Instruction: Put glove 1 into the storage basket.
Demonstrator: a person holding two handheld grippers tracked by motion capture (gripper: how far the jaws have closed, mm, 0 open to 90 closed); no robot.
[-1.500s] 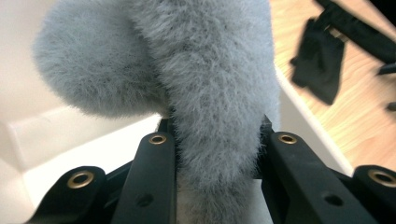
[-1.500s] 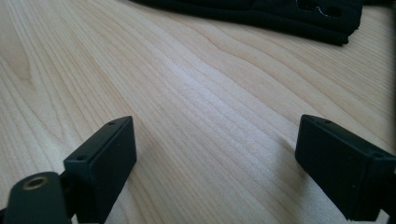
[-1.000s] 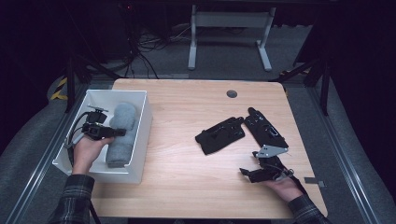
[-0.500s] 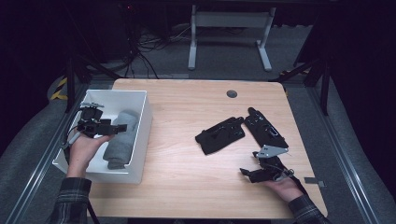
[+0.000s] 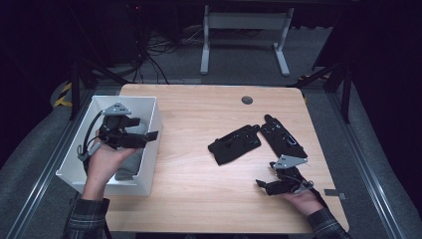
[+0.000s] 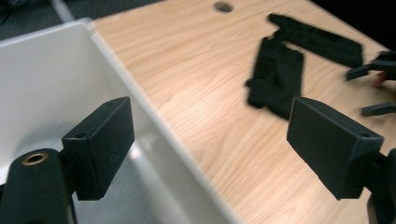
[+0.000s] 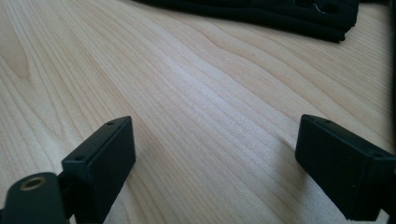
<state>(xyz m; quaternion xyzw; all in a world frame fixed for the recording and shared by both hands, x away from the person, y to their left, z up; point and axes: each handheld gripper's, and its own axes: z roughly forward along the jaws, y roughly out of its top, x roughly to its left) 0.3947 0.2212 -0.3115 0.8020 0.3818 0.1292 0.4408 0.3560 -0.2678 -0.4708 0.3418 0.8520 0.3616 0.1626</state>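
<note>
The high view sits above the person's edge of the tabletop [image 5: 199,124] and looks forward and down, far enough back to take in the whole top and some floor behind it. The left gripper view rides close above the white bin [image 6: 116,79] rim, facing across the wood toward the black gloves [image 6: 280,79], which the high view has too [image 5: 236,144]. The right gripper view is super low, skimming the wood grain [image 7: 196,93].

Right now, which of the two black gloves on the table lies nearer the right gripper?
The long glove at the right, whose lower end almost reaches the right gripper; the folded glove lies farther left.
</note>
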